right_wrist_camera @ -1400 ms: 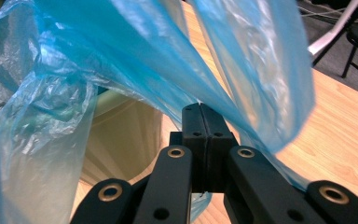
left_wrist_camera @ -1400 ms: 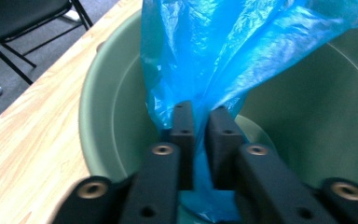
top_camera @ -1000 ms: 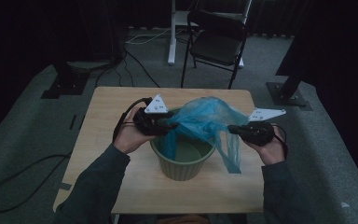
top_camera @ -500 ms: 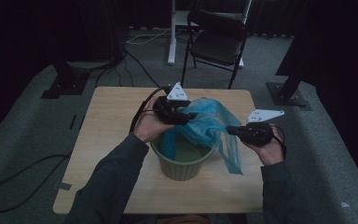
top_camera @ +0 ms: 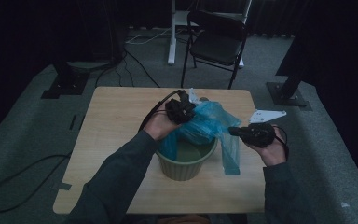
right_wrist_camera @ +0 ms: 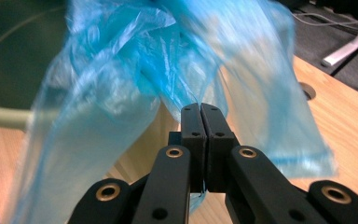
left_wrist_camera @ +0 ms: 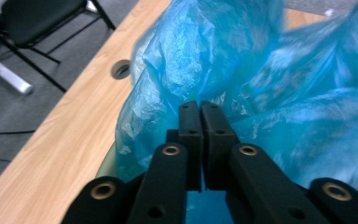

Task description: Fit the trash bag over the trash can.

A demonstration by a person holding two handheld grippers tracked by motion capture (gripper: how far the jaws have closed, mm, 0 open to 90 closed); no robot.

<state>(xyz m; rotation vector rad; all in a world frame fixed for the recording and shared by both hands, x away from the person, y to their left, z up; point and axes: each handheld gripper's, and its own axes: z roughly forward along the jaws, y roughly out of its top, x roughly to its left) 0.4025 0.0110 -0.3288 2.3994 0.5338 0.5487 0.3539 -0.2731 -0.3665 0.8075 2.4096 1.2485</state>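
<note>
Green bin (top_camera: 187,161) near table's (top_camera: 116,121) front edge, bare wood left, blue bag (top_camera: 209,122) pinched in closed left gripper (top_camera: 182,108) and right gripper (top_camera: 235,131), left jaws just closed.

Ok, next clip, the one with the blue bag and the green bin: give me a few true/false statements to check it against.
1. The blue plastic bag hangs partly over the green bin. True.
2. The left gripper stands wide open. False: its fingers have just closed and pinch the bag.
3. The right gripper is shut on the bag. True.
4. The bin lies tipped on its side. False: it stands upright on the table.
5. A chair stands beyond the table. True.
</note>
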